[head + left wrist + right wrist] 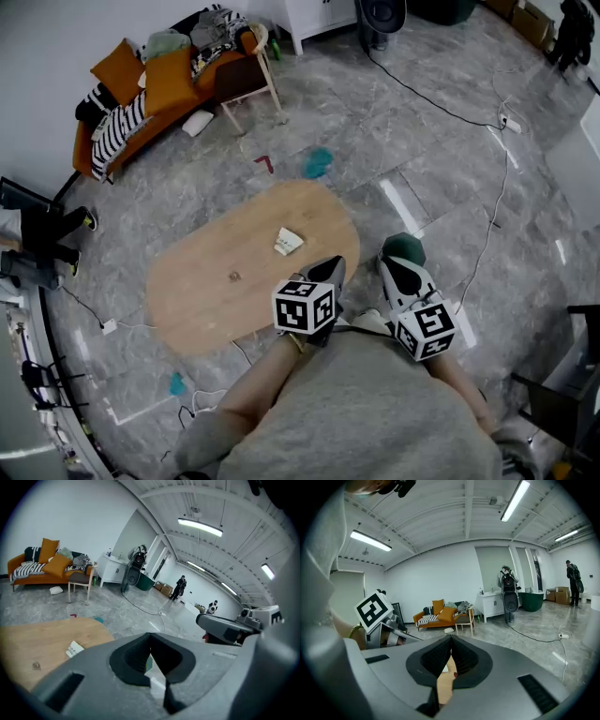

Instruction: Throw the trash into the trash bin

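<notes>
A crumpled white piece of trash lies on the oval wooden table, with a tiny brown scrap to its left. A dark green bin-like object stands on the floor off the table's right end. My left gripper hovers at the table's right edge, just right of the white trash, jaws shut and empty. Beside it, my right gripper is over the floor next to the green object, its jaw tips together with nothing held. In the left gripper view the trash lies left of the shut jaws.
An orange sofa piled with cushions and a wooden chair stand against the far wall. A teal scrap and a red scrap lie on the floor beyond the table. Cables cross the floor on the right. A person stands far off.
</notes>
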Motion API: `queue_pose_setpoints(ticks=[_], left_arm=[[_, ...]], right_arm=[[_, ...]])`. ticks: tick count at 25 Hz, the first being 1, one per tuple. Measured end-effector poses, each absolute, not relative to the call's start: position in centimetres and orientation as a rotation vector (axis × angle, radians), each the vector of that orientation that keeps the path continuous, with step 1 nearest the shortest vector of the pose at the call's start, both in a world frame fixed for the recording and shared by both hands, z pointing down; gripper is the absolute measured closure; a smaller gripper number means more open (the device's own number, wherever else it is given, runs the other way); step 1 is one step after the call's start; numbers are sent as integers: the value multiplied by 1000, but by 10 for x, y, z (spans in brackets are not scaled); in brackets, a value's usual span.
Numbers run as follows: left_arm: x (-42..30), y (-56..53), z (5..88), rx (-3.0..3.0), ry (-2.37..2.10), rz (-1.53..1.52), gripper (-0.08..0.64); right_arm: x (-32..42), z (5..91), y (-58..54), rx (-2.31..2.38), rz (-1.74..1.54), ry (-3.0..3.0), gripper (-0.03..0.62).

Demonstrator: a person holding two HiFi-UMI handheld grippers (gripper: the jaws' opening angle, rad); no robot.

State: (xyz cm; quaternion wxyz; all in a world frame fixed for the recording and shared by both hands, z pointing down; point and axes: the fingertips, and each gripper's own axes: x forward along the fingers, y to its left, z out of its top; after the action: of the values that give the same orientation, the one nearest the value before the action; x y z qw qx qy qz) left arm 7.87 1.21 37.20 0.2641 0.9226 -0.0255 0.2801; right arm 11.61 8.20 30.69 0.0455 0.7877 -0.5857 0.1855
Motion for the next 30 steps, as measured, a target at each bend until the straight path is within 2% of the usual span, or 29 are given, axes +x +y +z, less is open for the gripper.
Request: queue_pose_setpoints(ticks=[30], left_arm=[[-91, -171, 397, 2314, -537, 629, 551]], right_arm=[[-23, 331, -106, 1968, 605, -2095, 583]])
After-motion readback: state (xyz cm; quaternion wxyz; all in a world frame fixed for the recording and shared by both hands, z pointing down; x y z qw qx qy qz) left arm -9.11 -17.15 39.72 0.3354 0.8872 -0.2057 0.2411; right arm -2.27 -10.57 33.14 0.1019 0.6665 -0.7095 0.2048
